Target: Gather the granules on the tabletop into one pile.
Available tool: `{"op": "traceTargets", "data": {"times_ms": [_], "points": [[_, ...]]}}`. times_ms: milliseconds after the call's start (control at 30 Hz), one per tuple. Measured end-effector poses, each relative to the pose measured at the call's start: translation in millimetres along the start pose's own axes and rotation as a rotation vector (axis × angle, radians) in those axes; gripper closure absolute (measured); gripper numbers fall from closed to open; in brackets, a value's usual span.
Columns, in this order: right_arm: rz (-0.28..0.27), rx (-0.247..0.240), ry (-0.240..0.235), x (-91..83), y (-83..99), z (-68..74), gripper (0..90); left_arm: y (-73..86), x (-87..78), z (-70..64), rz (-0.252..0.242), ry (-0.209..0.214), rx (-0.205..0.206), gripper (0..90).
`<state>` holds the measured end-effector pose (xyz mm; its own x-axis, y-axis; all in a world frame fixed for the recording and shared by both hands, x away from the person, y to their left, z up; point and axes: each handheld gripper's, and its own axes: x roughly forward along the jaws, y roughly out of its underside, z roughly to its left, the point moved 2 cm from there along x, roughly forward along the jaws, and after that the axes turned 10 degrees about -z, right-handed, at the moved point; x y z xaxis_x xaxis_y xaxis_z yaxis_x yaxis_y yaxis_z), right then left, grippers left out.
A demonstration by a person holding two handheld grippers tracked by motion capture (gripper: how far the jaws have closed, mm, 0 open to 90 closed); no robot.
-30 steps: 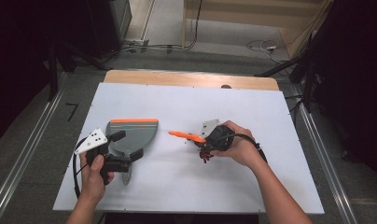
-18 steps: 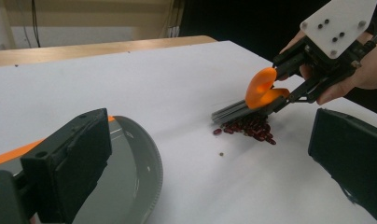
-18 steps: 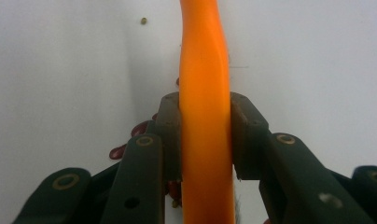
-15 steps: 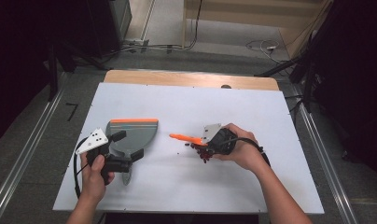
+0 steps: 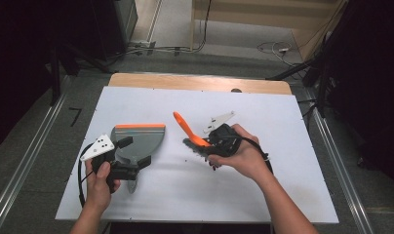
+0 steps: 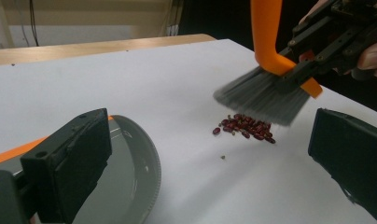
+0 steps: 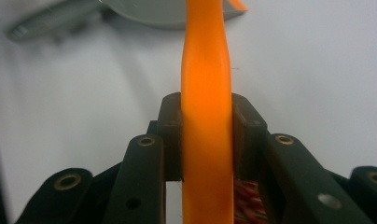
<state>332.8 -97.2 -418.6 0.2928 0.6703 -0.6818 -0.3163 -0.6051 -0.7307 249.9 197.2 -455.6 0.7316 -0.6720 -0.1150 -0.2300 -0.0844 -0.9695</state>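
On white tabletop (image 5: 283,126), right gripper (image 7: 206,140) clamping smooth orange brush (image 6: 270,70), left gripper (image 6: 210,158) agape, curved grey dustpan (image 5: 139,139).

White table top (image 5: 283,190), wooden edge strip (image 5: 195,82) behind, cables (image 5: 268,47) on grey floor (image 5: 34,146)

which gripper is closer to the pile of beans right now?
Right. The right gripper holds the brush with its bristles just above the beans. The left gripper is off to the left, by the dustpan, open.
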Motion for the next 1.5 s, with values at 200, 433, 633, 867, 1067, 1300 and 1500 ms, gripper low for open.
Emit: {"op": "traceTargets", "data": {"times_ms": [200, 433, 633, 867, 1067, 1300, 1500], "points": [[0.071, 0.181, -0.073, 44.7, -3.8, 13.6, 68.3, -0.4, -0.7, 0.2, -0.007, 0.002, -0.001, 0.0], [0.097, 0.418, -0.085, 70.7, 1.1, -3.8, 68.7, -1.2, -3.6, 3.1, -0.015, 0.000, -0.005, 0.0], [0.102, 0.496, -0.002, 56.5, 14.3, -34.5, 68.9, -2.3, -4.8, 3.3, -0.017, -0.001, -0.006, 0.0], [0.073, 0.548, 0.069, 33.9, 31.2, -57.1, 68.9, -1.8, -2.2, 0.9, -0.012, 0.003, -0.002, 0.0], [0.014, 0.561, 0.044, 12.6, 30.1, -60.4, 68.9, -0.7, -0.2, 0.1, -0.009, 0.004, -0.003, 0.0], [0.012, 0.306, -0.018, -19.0, 21.9, -53.3, 68.9, -0.5, -1.4, 1.7, -0.006, 0.003, -0.005, 0.0], [0.101, 0.111, -0.137, -18.4, 36.0, -40.7, 68.8, -1.5, -1.1, 0.4, -0.009, 0.005, -0.005, 0.0]]}}
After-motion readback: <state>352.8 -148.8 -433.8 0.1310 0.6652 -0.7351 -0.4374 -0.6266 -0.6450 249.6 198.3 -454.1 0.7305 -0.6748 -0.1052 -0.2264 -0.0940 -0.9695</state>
